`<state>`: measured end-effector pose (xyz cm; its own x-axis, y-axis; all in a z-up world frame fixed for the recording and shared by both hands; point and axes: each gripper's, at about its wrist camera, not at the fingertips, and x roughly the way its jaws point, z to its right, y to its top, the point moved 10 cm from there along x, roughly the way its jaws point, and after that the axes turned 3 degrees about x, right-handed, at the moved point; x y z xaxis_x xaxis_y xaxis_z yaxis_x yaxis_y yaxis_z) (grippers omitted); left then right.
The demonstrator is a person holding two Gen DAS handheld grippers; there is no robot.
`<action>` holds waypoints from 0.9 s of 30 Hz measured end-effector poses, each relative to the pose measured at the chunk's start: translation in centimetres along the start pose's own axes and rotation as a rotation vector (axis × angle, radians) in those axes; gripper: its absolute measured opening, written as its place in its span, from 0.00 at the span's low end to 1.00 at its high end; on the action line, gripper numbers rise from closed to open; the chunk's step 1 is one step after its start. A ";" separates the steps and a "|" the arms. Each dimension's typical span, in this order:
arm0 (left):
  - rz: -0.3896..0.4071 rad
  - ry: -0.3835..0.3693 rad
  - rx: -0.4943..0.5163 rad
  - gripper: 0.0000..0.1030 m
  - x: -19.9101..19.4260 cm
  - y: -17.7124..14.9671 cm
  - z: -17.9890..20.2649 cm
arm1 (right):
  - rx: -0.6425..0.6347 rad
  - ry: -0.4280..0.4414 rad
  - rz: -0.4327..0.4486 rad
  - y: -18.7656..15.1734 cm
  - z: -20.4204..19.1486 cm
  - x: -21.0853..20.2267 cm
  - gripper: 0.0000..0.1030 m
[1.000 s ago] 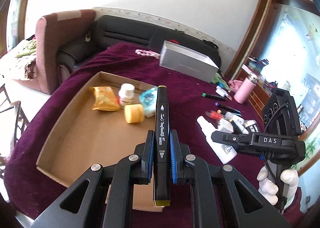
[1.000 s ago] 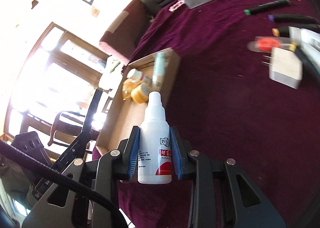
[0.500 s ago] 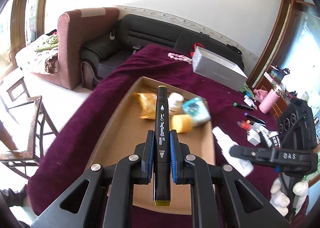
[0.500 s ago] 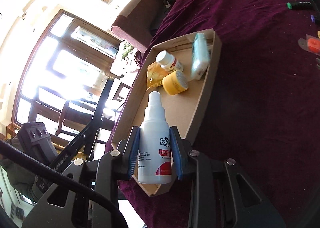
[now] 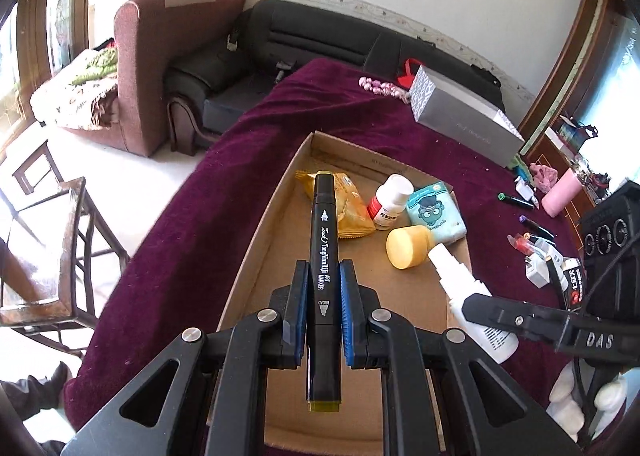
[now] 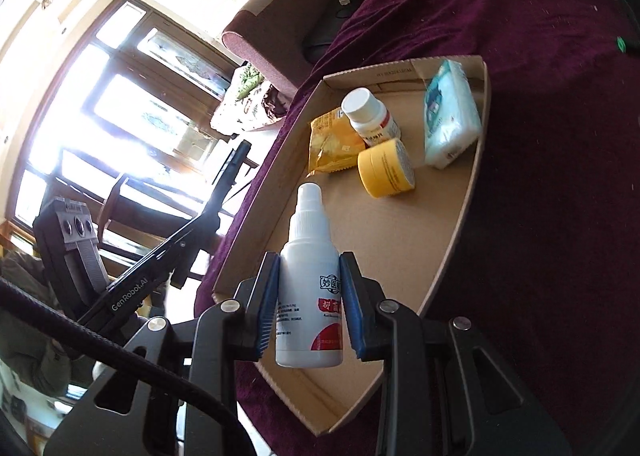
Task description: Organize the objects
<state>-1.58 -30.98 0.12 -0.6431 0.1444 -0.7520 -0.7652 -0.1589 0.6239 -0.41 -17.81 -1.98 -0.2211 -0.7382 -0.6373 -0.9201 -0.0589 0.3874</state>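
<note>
We tilt our left gripper (image 5: 323,310) down over the cardboard box (image 5: 256,256), clamped on a black marker (image 5: 323,256). Our right gripper (image 6: 309,304), beside it at the box's right edge, grips a white spray bottle (image 6: 310,280), also angled down.

Black marker (image 5: 323,280); white bottle (image 6: 310,296); purple tablecloth (image 5: 224,191).

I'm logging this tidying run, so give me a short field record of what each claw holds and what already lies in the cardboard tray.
left claw: shut on black art marker, over the tray
right claw: shut on white spray bottle, over the tray
container: cardboard tray on purple tablecloth
in tray: yellow snack packet, white pill bottle, yellow jar, blue tissue pack
still on cloth: markers and small items, grey box
</note>
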 end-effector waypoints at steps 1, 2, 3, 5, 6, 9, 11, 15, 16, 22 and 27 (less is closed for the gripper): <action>-0.019 0.009 0.005 0.11 1.0 0.3 0.1 | -0.011 -0.014 0.002 0.3 -0.1 0.4 0.28; -0.033 0.021 0.014 0.11 1.7 0.5 0.1 | -0.016 -0.029 0.003 0.6 0.0 0.7 0.28; -0.043 0.032 0.018 0.11 2.1 0.6 0.0 | -0.018 -0.036 0.003 0.7 0.0 1.0 0.28; -0.082 0.038 0.013 0.11 3.7 0.8 -0.3 | -0.015 -0.048 -0.005 0.9 0.2 1.5 0.28; -0.098 0.034 0.009 0.11 4.2 0.8 -0.5 | -0.013 -0.057 -0.010 1.0 0.3 1.9 0.28; -0.144 0.048 -0.006 0.11 6.0 0.9 -1.2 | -0.019 -0.082 -0.022 1.2 0.4 2.8 0.28; -0.175 0.059 -0.020 0.11 7.1 0.7 -1.6 | -0.013 -0.096 -0.036 1.3 0.7 3.6 0.28; -0.202 0.076 -0.034 0.11 8.5 0.7 -2.0 | -0.019 -0.145 -0.064 1.4 1.1 5.4 0.28; -0.205 0.075 -0.037 0.12 8.7 0.7 -2.1 | -0.019 -0.155 -0.068 1.4 1.2 5.7 0.28; -0.198 0.042 -0.078 0.12 9.2 1.2 -2.3 | -0.017 -0.199 -0.078 2.2 1.2 7.1 0.28; -0.182 -0.024 -0.142 0.12 8.6 1.6 -2.7 | -0.021 -0.227 -0.078 2.9 1.4 7.7 0.28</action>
<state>-8.25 -32.63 -6.00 -0.4968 0.2063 -0.8430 -0.8578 -0.2641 0.4409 -5.24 -22.78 -6.68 -0.2188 -0.5612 -0.7983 -0.9307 -0.1258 0.3435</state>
